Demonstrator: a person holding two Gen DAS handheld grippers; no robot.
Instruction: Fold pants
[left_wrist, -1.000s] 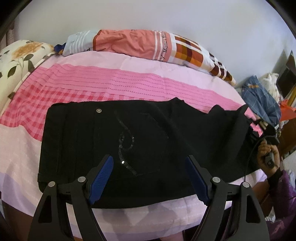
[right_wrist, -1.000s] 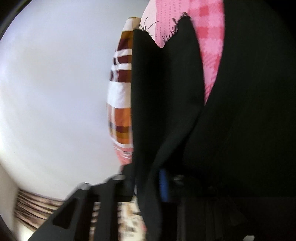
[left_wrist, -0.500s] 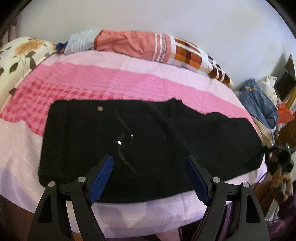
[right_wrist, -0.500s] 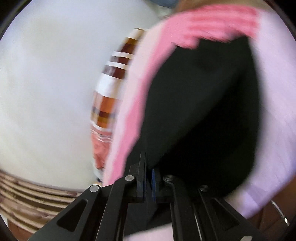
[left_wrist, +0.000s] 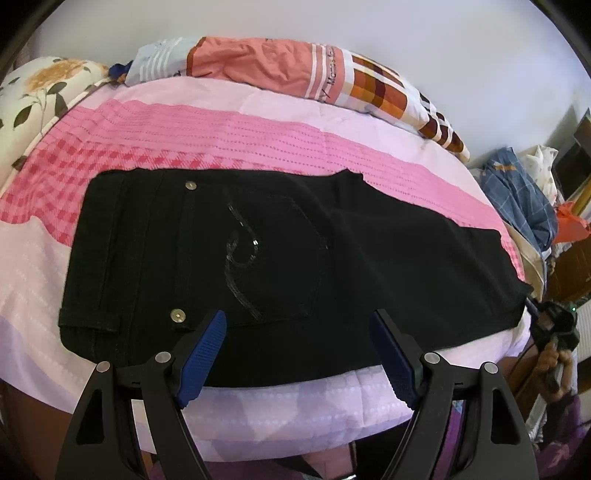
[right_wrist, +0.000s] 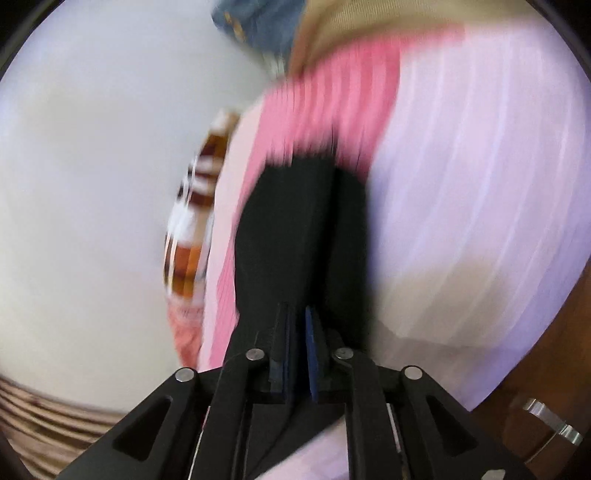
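Observation:
Black pants (left_wrist: 258, 258) lie flat across the pink bed, waistband at the left, leg end at the right bed edge. A sequin swirl marks the back pocket. My left gripper (left_wrist: 297, 358) is open and empty, hovering over the pants' near edge. My right gripper (right_wrist: 297, 332) is shut on the pants' leg end (right_wrist: 295, 229); the right wrist view is motion-blurred. The right gripper also shows in the left wrist view (left_wrist: 554, 325), at the bed's right edge beside the leg end.
A pink and lilac bedspread (left_wrist: 221, 125) covers the bed. An orange patterned quilt (left_wrist: 295, 70) lies along the far side by the wall. A floral pillow (left_wrist: 40, 88) sits at the far left. A pile of clothes (left_wrist: 524, 192) lies at the right.
The right gripper has pulled the leg end out and down to the right, laying the pants flat. The left gripper has stayed open and drawn back slightly.

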